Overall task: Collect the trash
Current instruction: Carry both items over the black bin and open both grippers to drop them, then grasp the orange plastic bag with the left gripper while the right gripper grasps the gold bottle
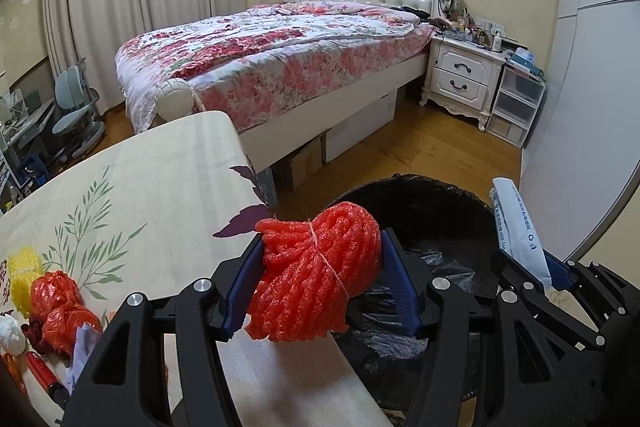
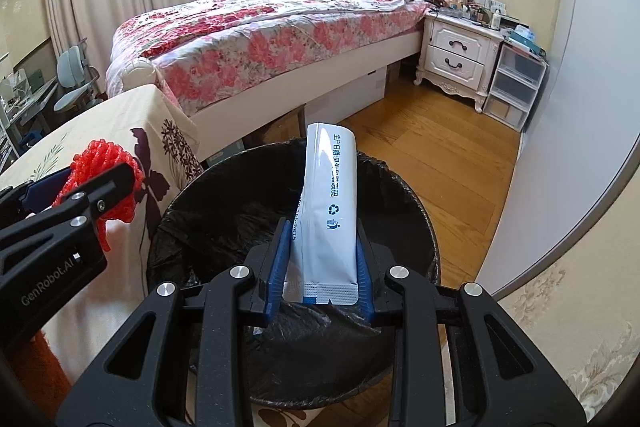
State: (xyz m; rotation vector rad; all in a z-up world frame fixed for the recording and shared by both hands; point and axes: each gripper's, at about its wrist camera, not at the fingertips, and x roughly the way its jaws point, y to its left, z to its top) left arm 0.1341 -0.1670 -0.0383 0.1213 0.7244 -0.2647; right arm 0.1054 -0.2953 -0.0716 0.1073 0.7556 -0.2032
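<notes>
My left gripper (image 1: 320, 279) is shut on a red foam net (image 1: 316, 275), held over the table edge beside the black-lined bin (image 1: 440, 211). My right gripper (image 2: 324, 263) is shut on a white pouch (image 2: 330, 207) with blue print, held upright above the open bin (image 2: 224, 211). The pouch also shows in the left wrist view (image 1: 518, 231), the red foam net in the right wrist view (image 2: 102, 163). More trash lies on the table at the left: a yellow foam net (image 1: 24, 271), a red plastic bag (image 1: 60, 307), a white ball (image 1: 10, 335).
The table (image 1: 140, 195) has a floral cloth. A bed (image 1: 272, 55) stands behind, with boxes under it, a white nightstand (image 1: 464, 75) and plastic drawers (image 1: 516, 103) at the right. Wooden floor (image 2: 440, 155) lies around the bin. A white wardrobe (image 2: 580, 87) is at the right.
</notes>
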